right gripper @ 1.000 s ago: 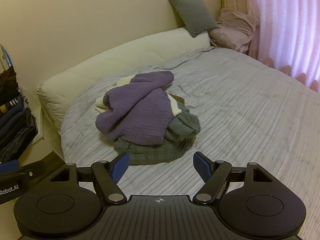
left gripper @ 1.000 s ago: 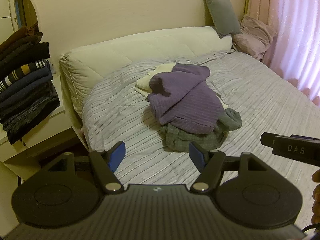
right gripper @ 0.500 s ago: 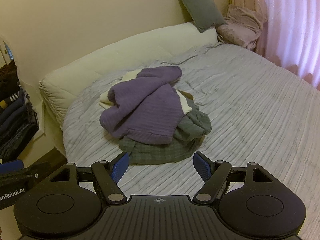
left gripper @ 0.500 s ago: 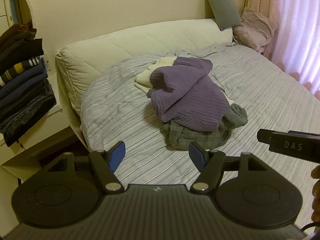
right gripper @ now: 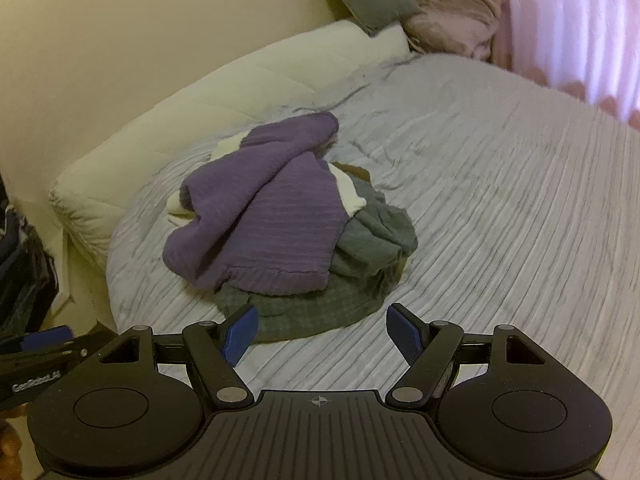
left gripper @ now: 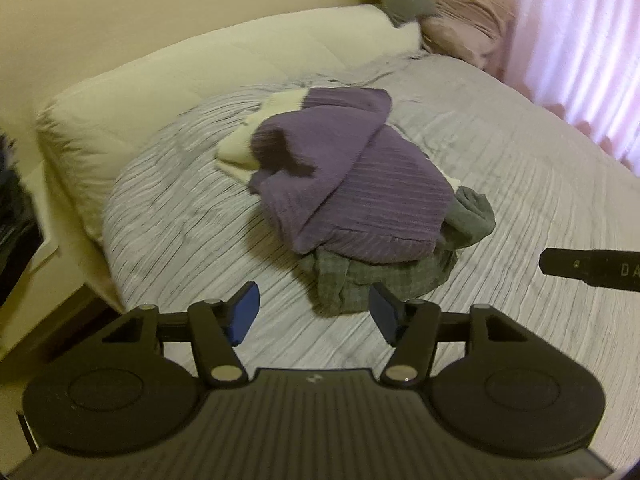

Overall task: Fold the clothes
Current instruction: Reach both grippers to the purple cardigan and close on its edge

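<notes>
My left claw [left gripper: 314, 312] hangs over the near edge of the bed's grey striped cover [left gripper: 520, 184], its blue pads apart with nothing between them, though the jaws have just been closing a little. Just beyond it the crumpled purple ribbed sweater [left gripper: 352, 184] tops the heap of grey and cream clothes mid-bed. My right claw [right gripper: 322, 330] is spread wide, empty, before that same heap.

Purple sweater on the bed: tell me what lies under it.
Under the purple sweater show a cream garment, a grey-green garment and, at the bottom, a grey checked one. How far each runs beneath, or whether more is buried, is covered.
</notes>
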The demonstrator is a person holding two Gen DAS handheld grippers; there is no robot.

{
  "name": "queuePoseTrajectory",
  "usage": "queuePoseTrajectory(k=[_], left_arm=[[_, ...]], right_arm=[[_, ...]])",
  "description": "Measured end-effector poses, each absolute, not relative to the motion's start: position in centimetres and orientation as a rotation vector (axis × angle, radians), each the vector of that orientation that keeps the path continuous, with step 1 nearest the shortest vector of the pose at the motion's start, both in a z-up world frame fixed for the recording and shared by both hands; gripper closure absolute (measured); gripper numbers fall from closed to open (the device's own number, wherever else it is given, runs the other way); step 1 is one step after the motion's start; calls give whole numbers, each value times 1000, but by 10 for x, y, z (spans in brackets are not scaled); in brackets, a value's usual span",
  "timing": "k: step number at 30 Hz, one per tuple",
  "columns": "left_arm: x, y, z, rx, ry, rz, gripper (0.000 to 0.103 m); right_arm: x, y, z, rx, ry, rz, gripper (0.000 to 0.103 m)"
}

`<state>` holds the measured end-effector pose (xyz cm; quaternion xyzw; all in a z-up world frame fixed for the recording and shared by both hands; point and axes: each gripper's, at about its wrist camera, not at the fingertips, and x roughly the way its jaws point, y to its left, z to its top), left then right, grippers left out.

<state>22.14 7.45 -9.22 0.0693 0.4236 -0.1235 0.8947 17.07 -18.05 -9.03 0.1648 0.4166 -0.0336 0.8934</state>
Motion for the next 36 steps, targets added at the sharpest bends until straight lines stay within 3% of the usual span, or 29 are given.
queuePoseTrajectory(k=[11,22,28,36], left_arm=[[298,79,-128,189,943,-373,46],[391,82,-171,172,1002,-391,45],[425,70,-199,170,1054,-430,43],[444,74,-214,49,1116,-501,43]], right_arm=[[224,-203,-120,532,900,-188,29],[304,-208,-188,794,903,-204,29],[332,-214,-225,841,901,-240,29],[341,-204,-229,839,864,-174,30]])
